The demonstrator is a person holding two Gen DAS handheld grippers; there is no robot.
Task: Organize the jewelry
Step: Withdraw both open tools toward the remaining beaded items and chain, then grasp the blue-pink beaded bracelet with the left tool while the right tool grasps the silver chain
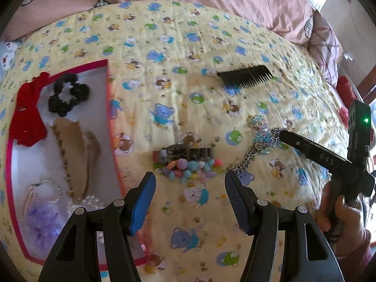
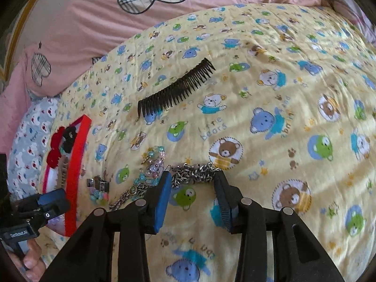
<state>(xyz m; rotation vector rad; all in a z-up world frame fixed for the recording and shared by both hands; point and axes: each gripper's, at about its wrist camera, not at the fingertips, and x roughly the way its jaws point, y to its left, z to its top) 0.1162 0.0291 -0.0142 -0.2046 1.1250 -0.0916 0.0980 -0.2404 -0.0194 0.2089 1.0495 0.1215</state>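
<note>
Left wrist view looks down on a bed under a yellow bear-print quilt (image 1: 188, 47), with the left claw (image 1: 190, 181) spread apart and holding nothing, poised just short of a bead bracelet (image 1: 188, 170) that lies touching a dark watch (image 1: 183, 154). At left, a red-rimmed box (image 1: 112, 122) holds a red bow (image 1: 27, 117), a black scrunchie (image 1: 67, 96), a headband (image 1: 77, 150), a pearl bracelet (image 1: 41, 193) and a purple scrunchie (image 1: 42, 218). A black comb (image 1: 245, 76) lies farther off. Right wrist view shows the right claw (image 2: 192, 178) with a silver chain (image 2: 193, 172) bunched between its fingertips; whether the pads press on it I cannot tell. A crystal bracelet (image 2: 152, 162) lies just beside the chain.
</note>
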